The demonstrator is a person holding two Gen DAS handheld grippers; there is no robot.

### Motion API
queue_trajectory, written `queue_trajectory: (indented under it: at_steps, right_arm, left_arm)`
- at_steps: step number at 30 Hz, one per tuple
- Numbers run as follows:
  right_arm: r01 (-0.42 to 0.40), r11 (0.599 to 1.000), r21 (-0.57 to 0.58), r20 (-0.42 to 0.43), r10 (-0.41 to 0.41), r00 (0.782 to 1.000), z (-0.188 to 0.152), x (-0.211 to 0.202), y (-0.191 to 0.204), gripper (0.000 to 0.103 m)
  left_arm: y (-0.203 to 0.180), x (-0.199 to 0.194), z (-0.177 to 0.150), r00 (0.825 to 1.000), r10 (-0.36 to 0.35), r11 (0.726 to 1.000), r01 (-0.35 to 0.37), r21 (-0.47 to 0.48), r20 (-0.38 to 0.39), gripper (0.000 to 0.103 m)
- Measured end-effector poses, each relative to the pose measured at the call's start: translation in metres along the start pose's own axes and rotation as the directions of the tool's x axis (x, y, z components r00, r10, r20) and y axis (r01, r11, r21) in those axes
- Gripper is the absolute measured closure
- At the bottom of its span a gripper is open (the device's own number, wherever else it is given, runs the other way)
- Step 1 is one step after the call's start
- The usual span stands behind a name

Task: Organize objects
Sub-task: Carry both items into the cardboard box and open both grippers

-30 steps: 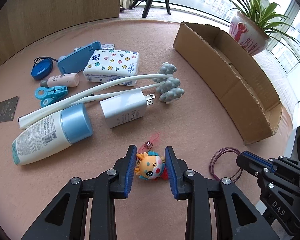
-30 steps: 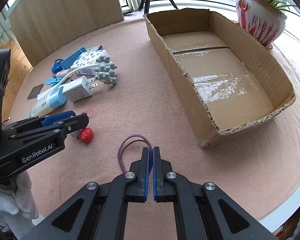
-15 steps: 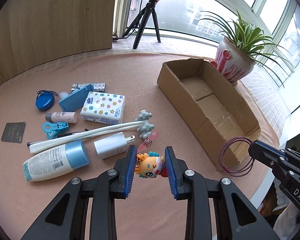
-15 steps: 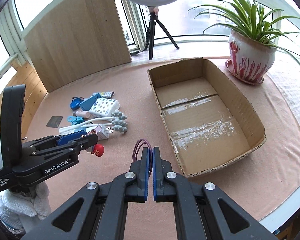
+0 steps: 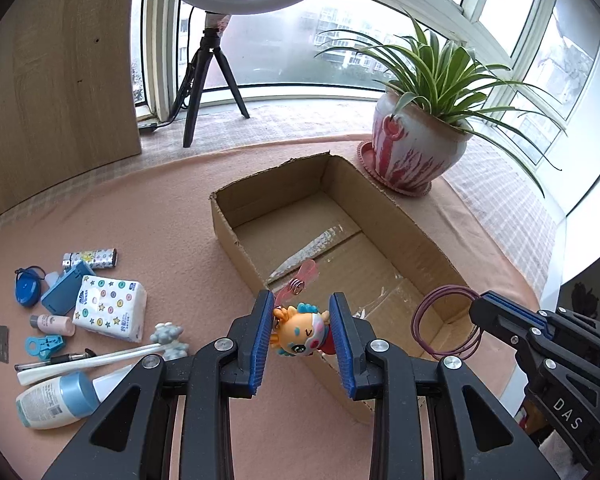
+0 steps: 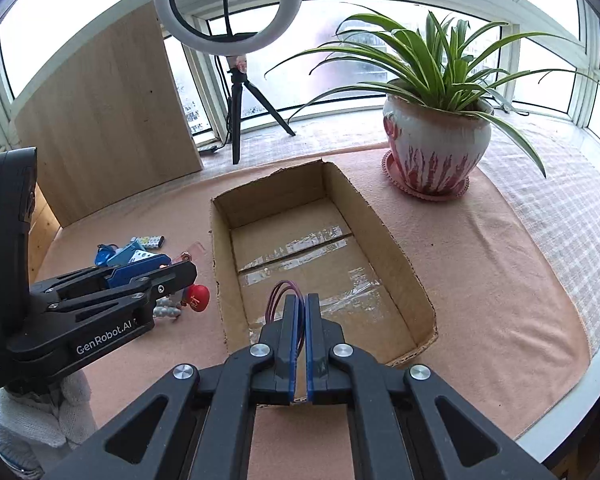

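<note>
My left gripper (image 5: 302, 312) is shut on a small orange cartoon toy (image 5: 300, 334) with a red back and a pink tag on a spring, held in the air over the near left wall of the open cardboard box (image 5: 236, 236). My right gripper (image 6: 300, 304) is shut on purple hair ties (image 6: 278, 294), whose loops (image 5: 446, 326) hang above the near end of the box (image 6: 404, 264). In the right wrist view the left gripper (image 6: 180, 270) shows at the left with the toy's red part (image 6: 196, 298) under it. The box has nothing in it.
A cluster on the pink cloth left of the box: tissue pack (image 5: 110, 308), lotion bottle (image 5: 56, 400), white massager (image 5: 100, 362), blue clip (image 5: 44, 346), blue case (image 5: 66, 292). A potted plant (image 5: 416, 152) stands past the box's far right corner. A ring light tripod (image 6: 236, 120) stands behind.
Both grippers rose off the cloth and moved toward the box, the left carrying the toy and the right the hair ties. The table items now look smaller and lower left.
</note>
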State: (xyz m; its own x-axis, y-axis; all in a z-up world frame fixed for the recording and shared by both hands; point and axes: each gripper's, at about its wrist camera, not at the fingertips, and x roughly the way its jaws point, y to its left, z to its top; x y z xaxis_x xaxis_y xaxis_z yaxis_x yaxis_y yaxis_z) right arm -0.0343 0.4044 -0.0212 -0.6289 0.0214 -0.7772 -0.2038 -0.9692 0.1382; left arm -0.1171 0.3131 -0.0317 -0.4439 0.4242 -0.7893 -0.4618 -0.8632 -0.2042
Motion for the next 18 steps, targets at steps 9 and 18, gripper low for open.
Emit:
queue_trajectory:
  at_steps: [9,18]
  right_arm:
    - [0.006,1.0,0.0,-0.045,-0.006,0.999,0.009,0.025,-0.023,0.086]
    - [0.015,0.999,0.035,-0.05,-0.014,0.999,0.007,0.033,-0.027,0.044]
  left_arm:
    - [-0.001,0.025,0.011,1.0,0.022,0.999,-0.023,-0.023,-0.016,0.04]
    - [0.046,0.005,0.007,0.996,0.092,0.992,-0.091,-0.087,0.015,0.038]
